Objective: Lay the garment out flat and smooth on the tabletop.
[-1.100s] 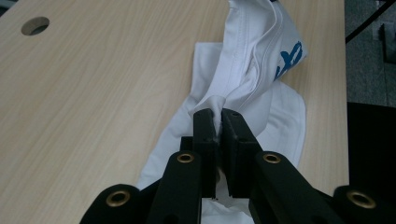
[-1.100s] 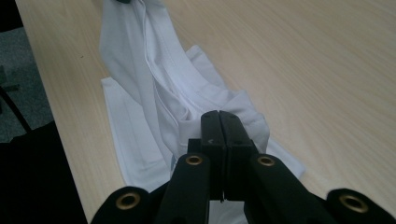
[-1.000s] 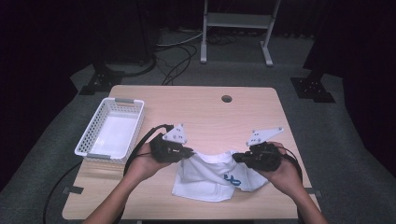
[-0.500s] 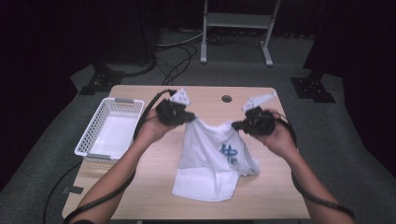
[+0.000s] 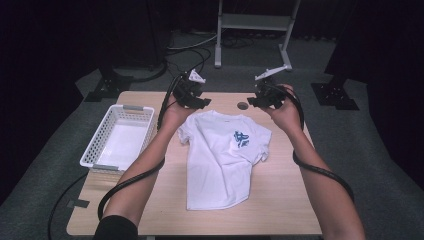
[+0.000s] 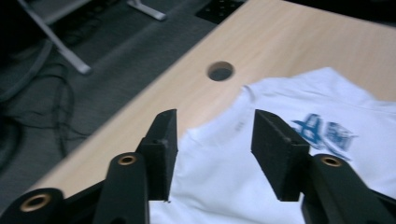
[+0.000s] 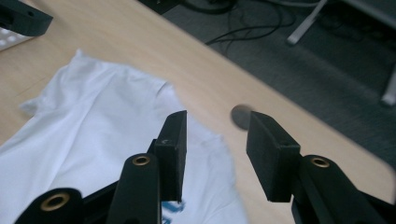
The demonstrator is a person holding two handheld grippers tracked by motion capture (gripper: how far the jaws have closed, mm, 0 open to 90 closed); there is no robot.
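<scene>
One wooden bench (image 5: 280,200) stands on grey carpet in a dark room, a white T-shirt (image 5: 220,160) flat at its centre. Left gripper (image 5: 196,102) and right gripper (image 5: 260,101), jaws just parted and empty, hover above its far shoulders.

T-shirt (image 5: 220,157): white w/ blue print on chest. Basket (image 5: 116,137): white, lattice-pattern walls, grey handles. Table (image 5: 280,200): light wood grain. Both grippers (image 5: 192,97) (image 5: 265,96): black, grey top plates. Floor: dark grey carpet.
</scene>
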